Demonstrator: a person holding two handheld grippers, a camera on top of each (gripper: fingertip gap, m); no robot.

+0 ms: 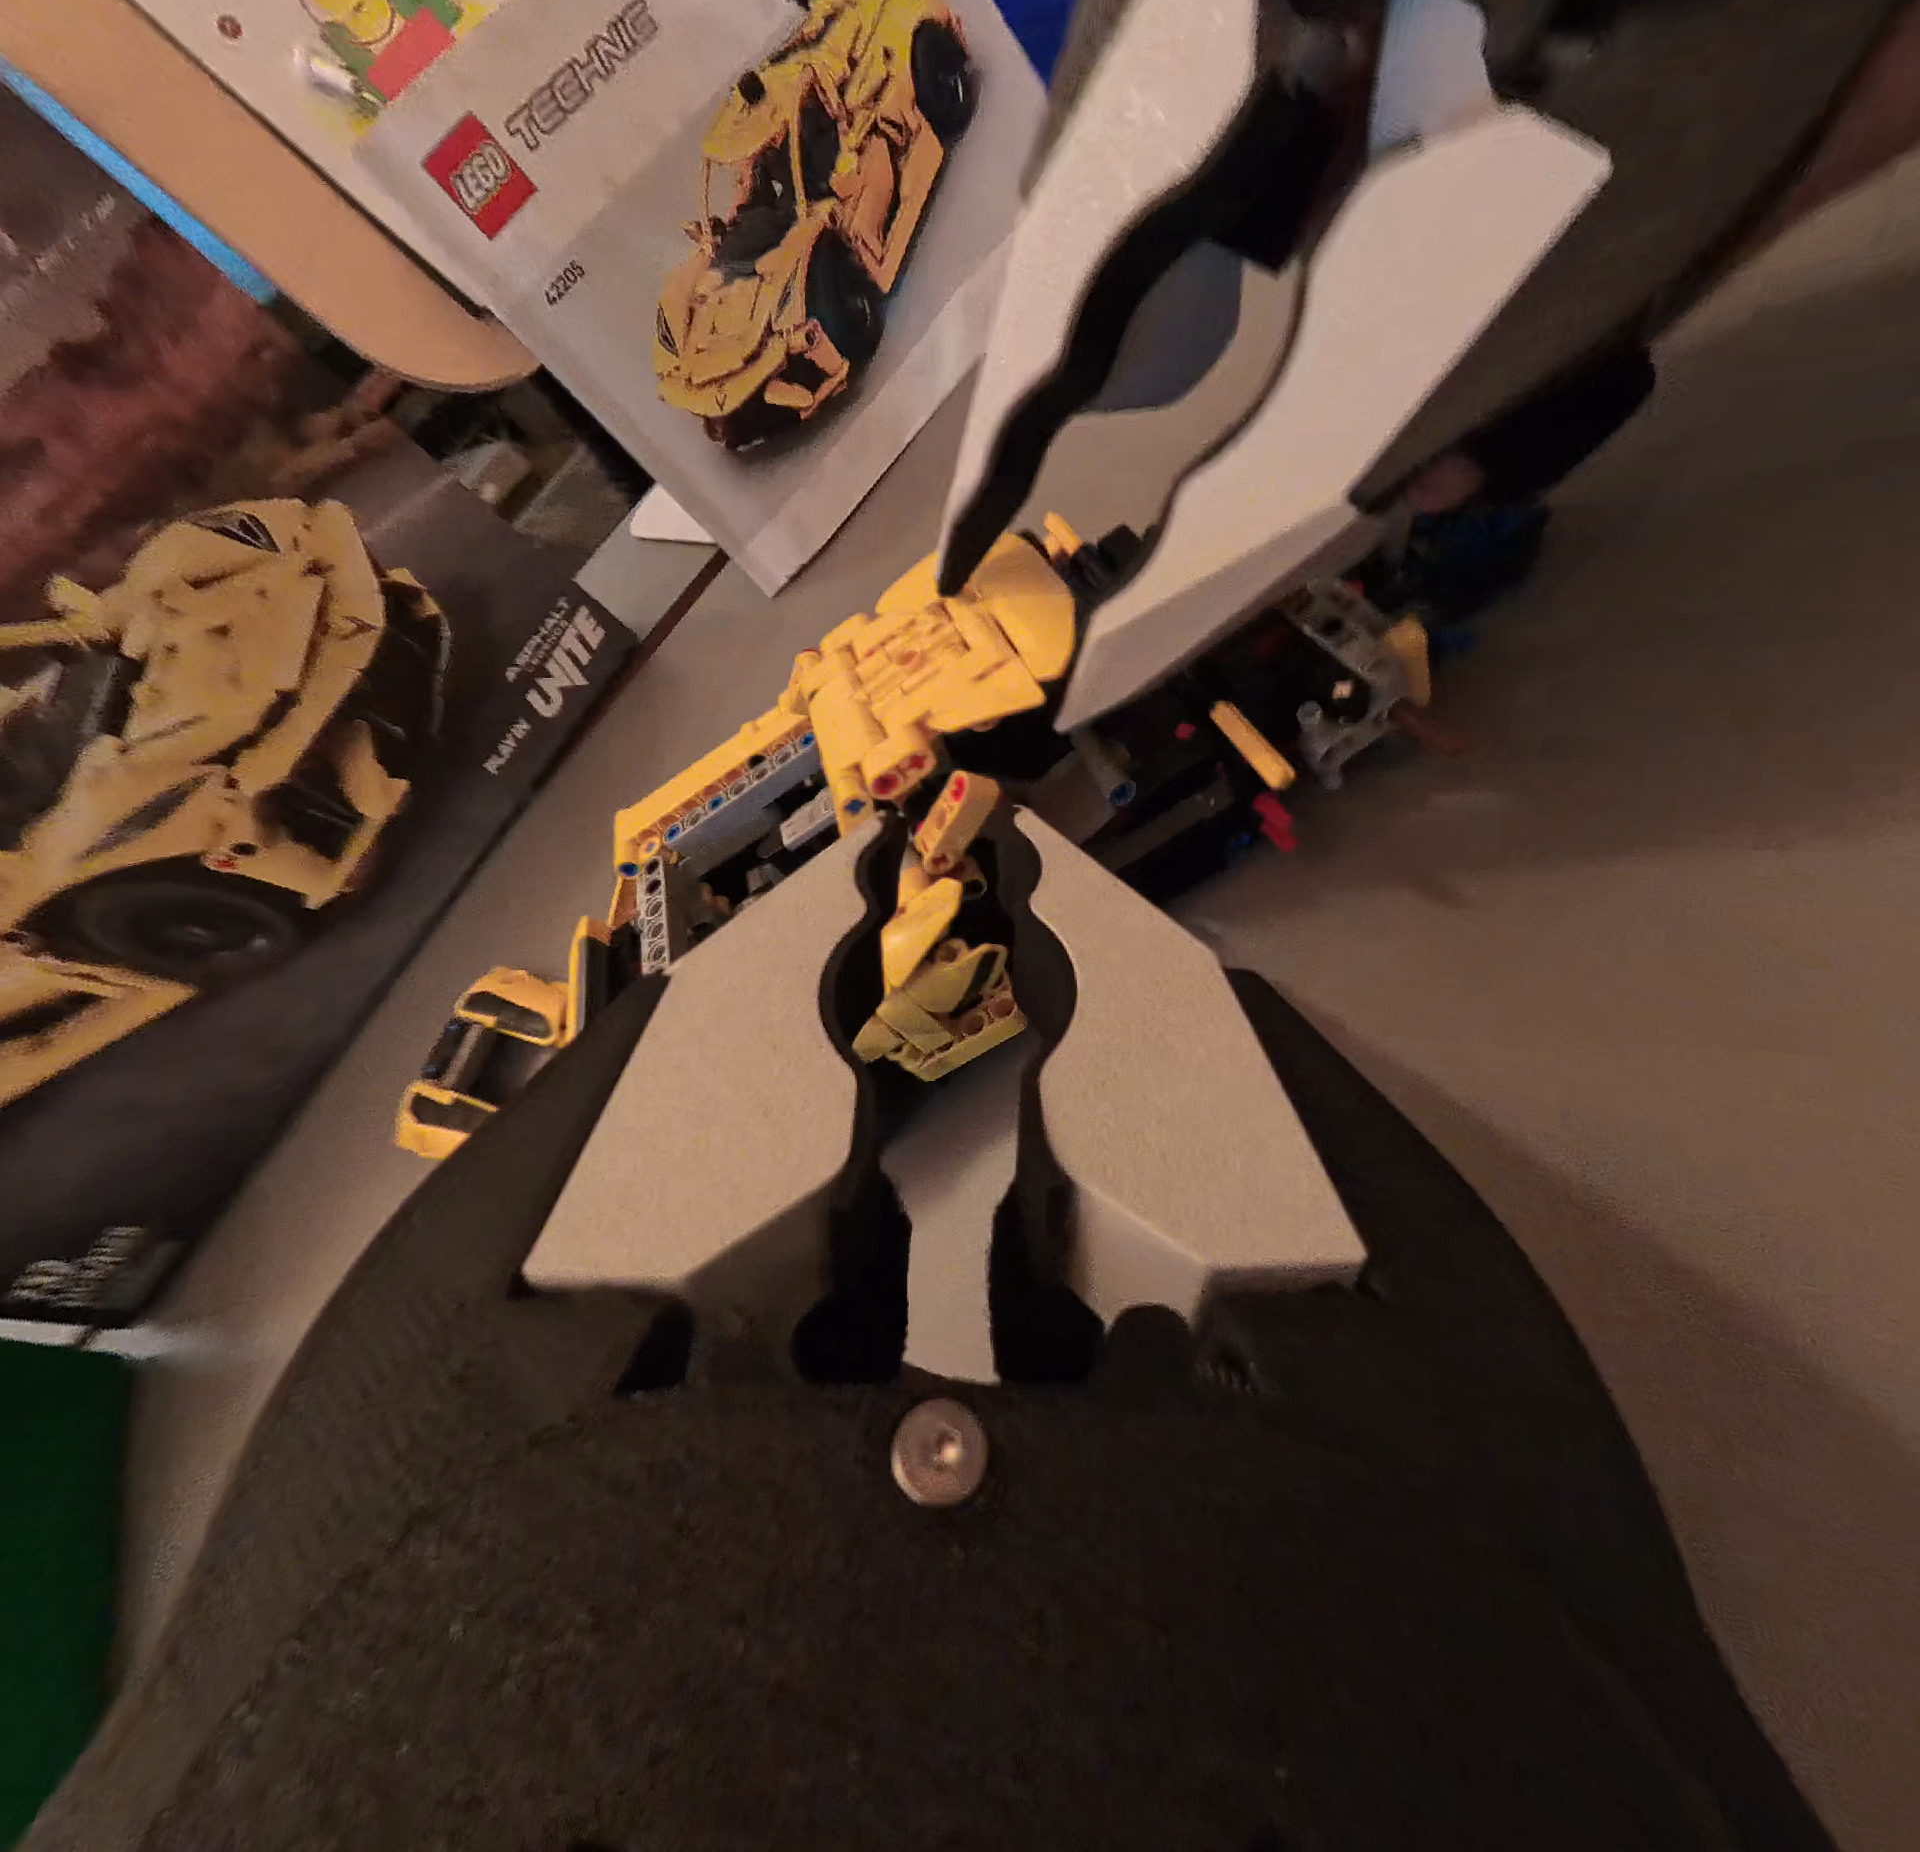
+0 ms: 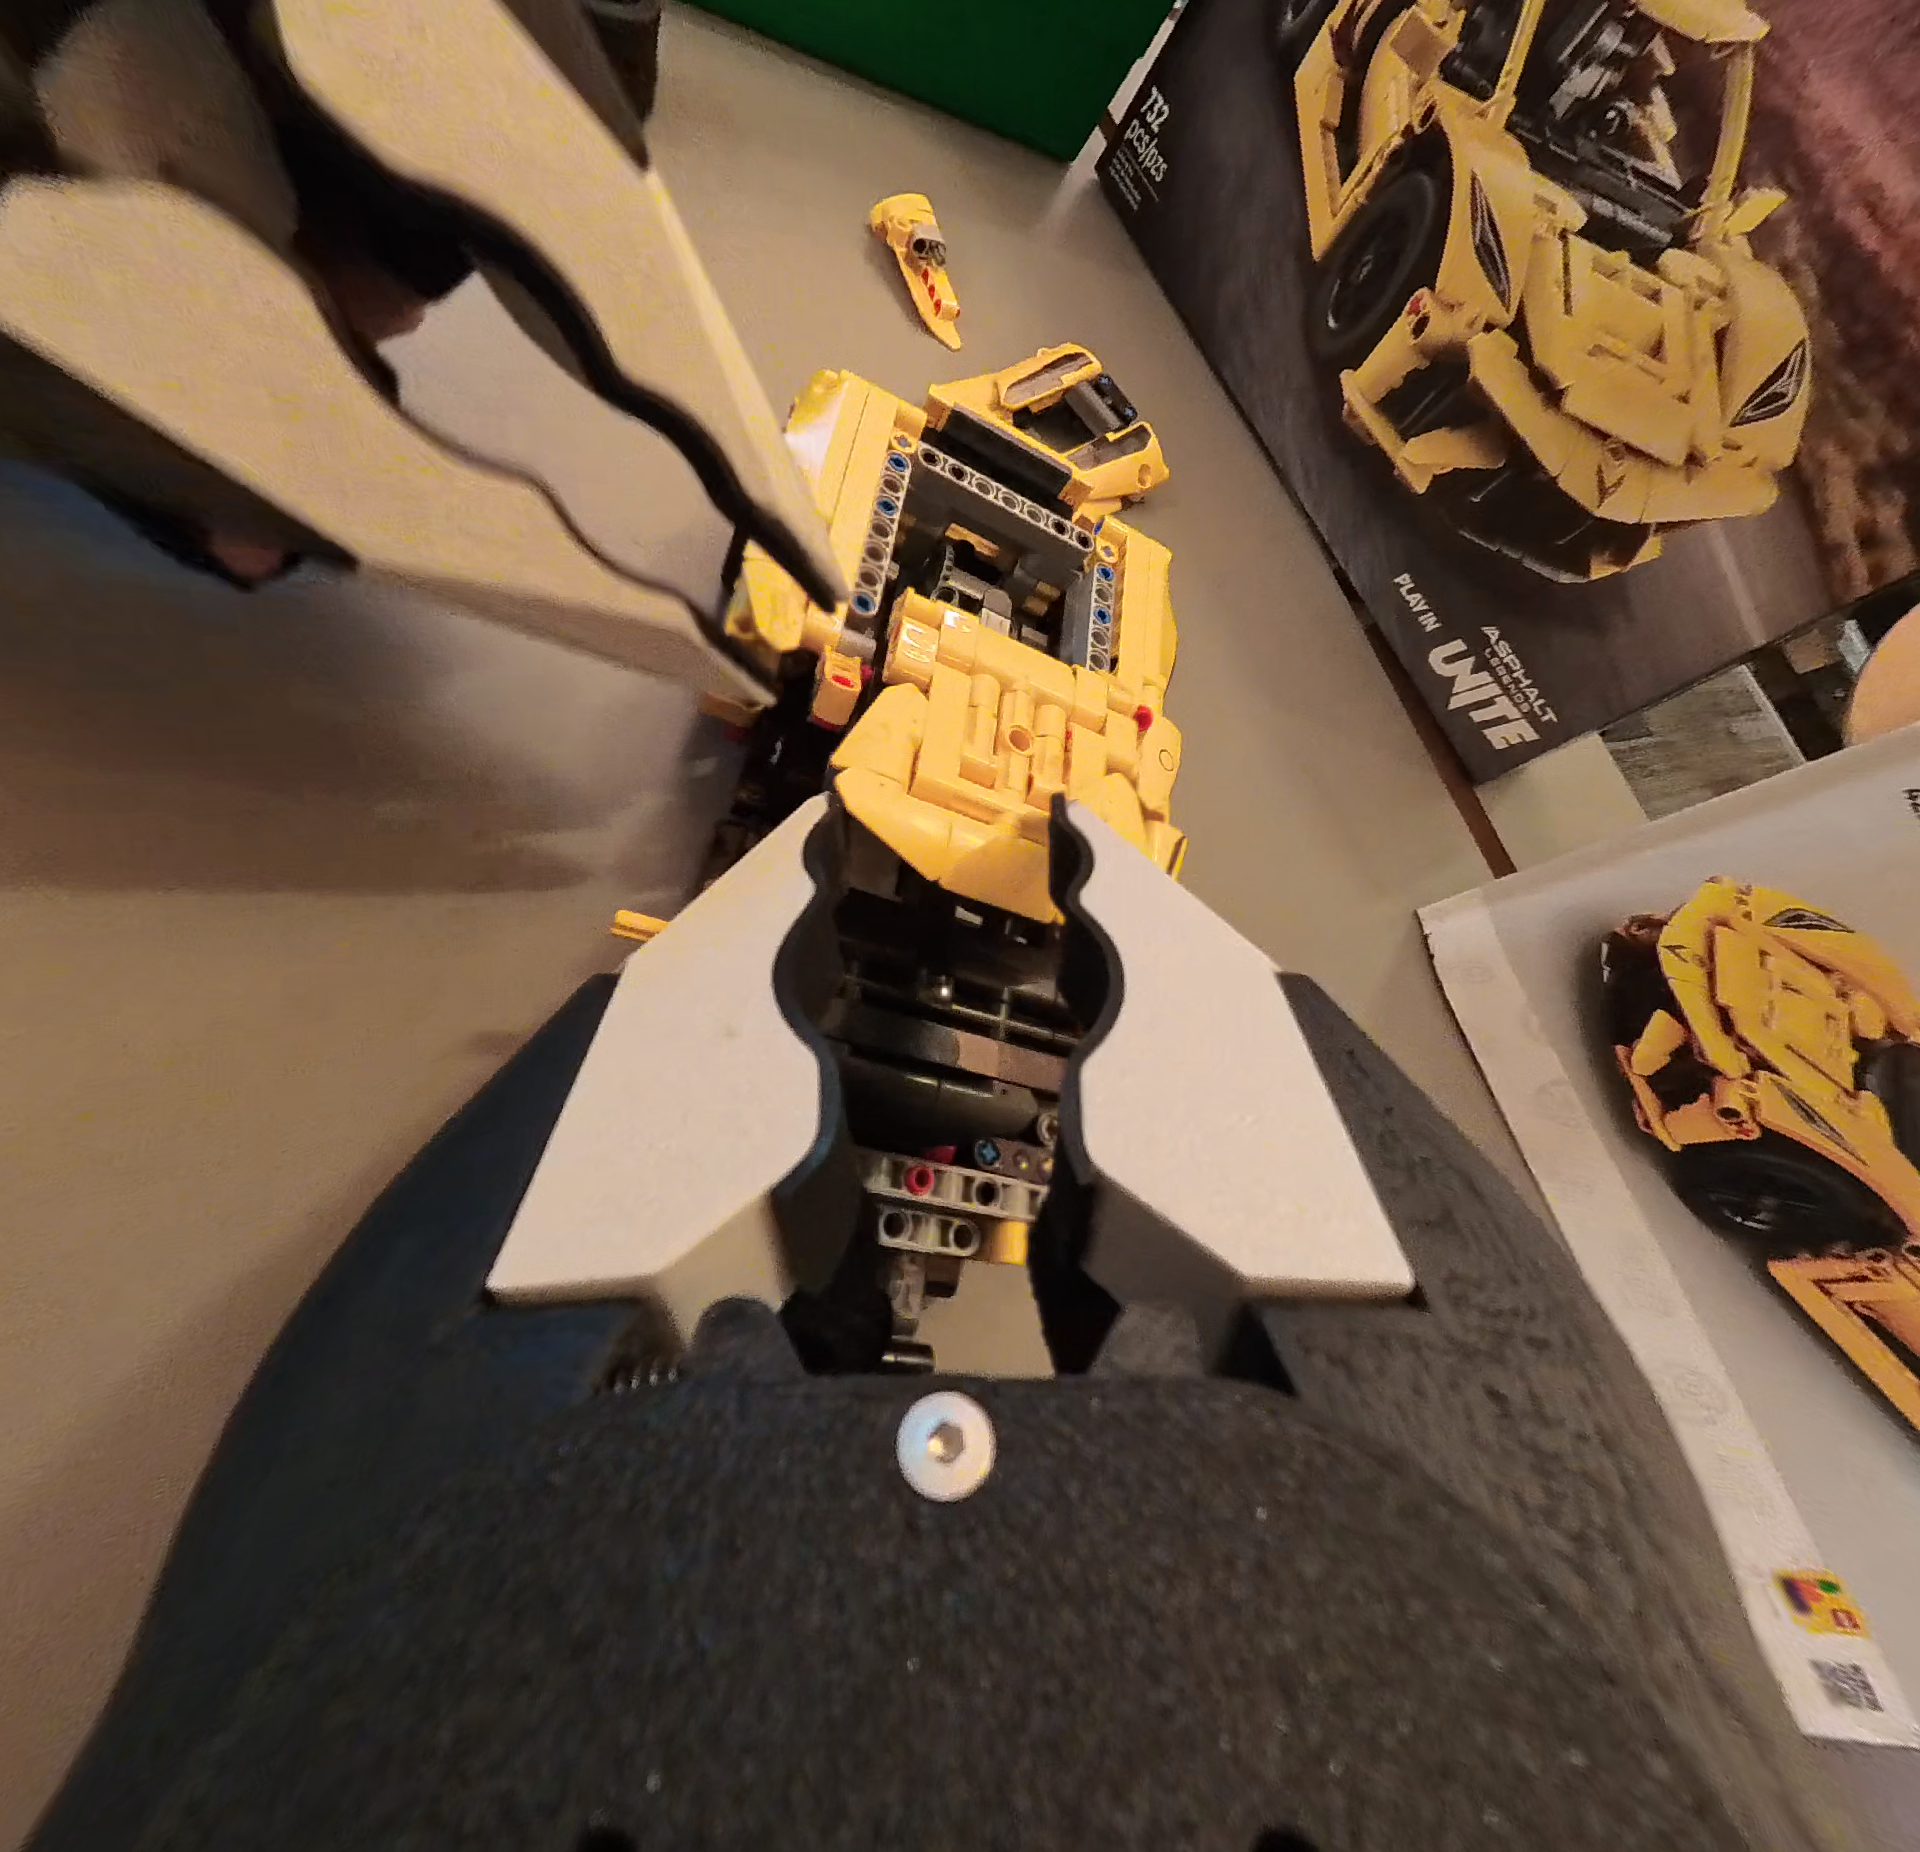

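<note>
A partly built yellow and black brick car (image 2: pixel 997 722) lies on the grey table (image 2: pixel 208 971). My right gripper (image 2: pixel 940 810) is shut on the car's body, one finger on each side of its yellow and dark middle. It also shows in the left wrist view (image 1: pixel 1013 649), coming down from the top onto the car (image 1: pixel 727 794). My left gripper (image 1: pixel 951 826) is shut on a small yellow brick sub-assembly (image 1: pixel 940 971) and holds it against the car's side. In the right wrist view the left gripper (image 2: pixel 795 649) comes in from the upper left, its tips at the car's edge.
A loose yellow brick piece (image 2: pixel 920 264) lies on the table beyond the car. The set's dark box (image 2: pixel 1558 348) with a picture of a yellow car stands to the side. An instruction booklet (image 2: pixel 1714 1075) lies near it. A green object (image 2: pixel 935 26) sits at the far edge. My hands' fingertips stand some 4 cm from each other.
</note>
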